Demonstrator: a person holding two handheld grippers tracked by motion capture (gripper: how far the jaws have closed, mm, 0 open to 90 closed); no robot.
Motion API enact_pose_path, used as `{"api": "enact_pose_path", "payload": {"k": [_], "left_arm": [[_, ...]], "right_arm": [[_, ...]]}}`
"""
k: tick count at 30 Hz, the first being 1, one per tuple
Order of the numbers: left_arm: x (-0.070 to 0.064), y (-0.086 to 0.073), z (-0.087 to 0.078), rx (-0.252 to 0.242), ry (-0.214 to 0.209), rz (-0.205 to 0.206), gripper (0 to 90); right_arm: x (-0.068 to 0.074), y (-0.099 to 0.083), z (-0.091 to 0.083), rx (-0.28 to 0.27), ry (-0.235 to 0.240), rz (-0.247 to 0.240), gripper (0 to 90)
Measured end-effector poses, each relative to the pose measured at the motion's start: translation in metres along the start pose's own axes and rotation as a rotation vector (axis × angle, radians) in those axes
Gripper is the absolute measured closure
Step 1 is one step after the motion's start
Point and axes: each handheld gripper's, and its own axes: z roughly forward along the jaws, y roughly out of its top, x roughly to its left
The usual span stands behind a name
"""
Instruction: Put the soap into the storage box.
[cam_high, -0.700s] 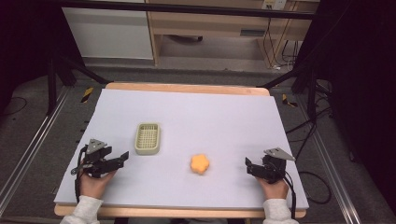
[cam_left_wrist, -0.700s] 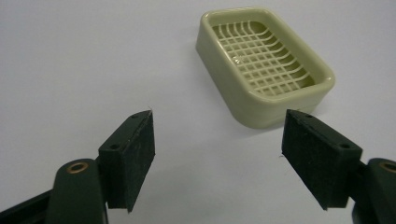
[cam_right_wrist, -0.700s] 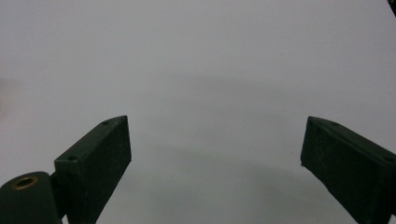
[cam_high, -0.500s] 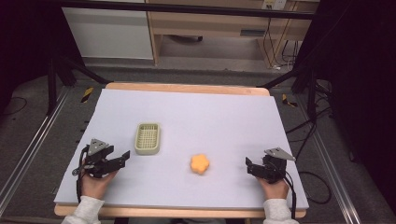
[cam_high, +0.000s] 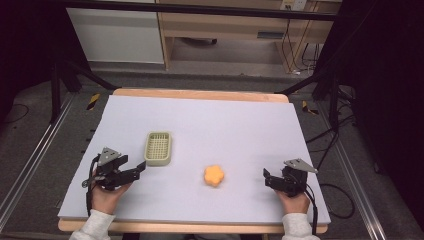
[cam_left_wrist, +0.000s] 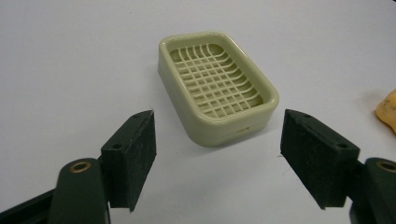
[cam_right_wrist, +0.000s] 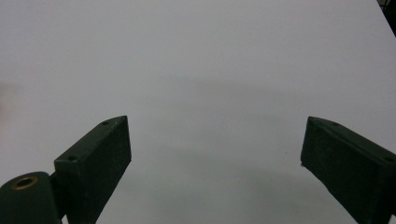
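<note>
A: Table?
B: Wooden tabletop (cam_high: 200, 94), pale lilac sheet (cam_high: 235, 120) over nearly all of it.
A: Behind?
B: Wooden shelf unit (cam_high: 225, 31), white panel (cam_high: 115, 35) left of it.
A: Floor?
B: Grey floor. Black-and-yellow tape marks (cam_high: 93, 101) at both far corners, metal rail (cam_high: 27, 167) on the left, black cables (cam_high: 345, 192) on the right.

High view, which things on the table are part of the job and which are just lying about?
Part of the job:
- soap dish, just ahead of the open left gripper
- orange flower-shaped piece, between the two grippers
- right gripper, open, pointing toward the orange piece

Lying about:
- nothing else on the table; the cables and shelf behind are background
</note>
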Motion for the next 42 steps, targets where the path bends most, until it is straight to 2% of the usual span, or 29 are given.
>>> {"api": "enact_pose_path", "payload": {"k": [7, 16, 20, 28, 36, 42], "left_arm": [[-0.013, 0.006, -0.001, -0.012, -0.013, 0.03, 24.8], [-0.028, 0.01, 0.001, -0.003, -0.045, 0.07, 25.4], [-0.034, 0.013, 0.001, -0.001, -0.05, 0.087, 24.7], [-0.042, 0.019, 0.008, 0.023, -0.057, 0.122, 22.8], [-0.047, 0.023, 0.014, 0.031, -0.064, 0.136, 22.2], [-0.051, 0.032, 0.017, 0.023, -0.07, 0.142, 22.0]], "right_arm": [[0.002, 0.0, 0.001, 0.014, 0.011, -0.012, 9.3], [0.002, 0.0, 0.001, 0.013, 0.001, -0.003, 9.3], [0.003, 0.0, 0.001, 0.021, 0.005, -0.016, 9.3], [0.002, 0.0, 0.003, 0.022, -0.008, -0.015, 9.3], [0.002, 0.0, 0.003, 0.008, -0.019, -0.02, 9.3], [0.003, 0.0, 0.002, -0.005, -0.024, -0.021, 9.3]]}}
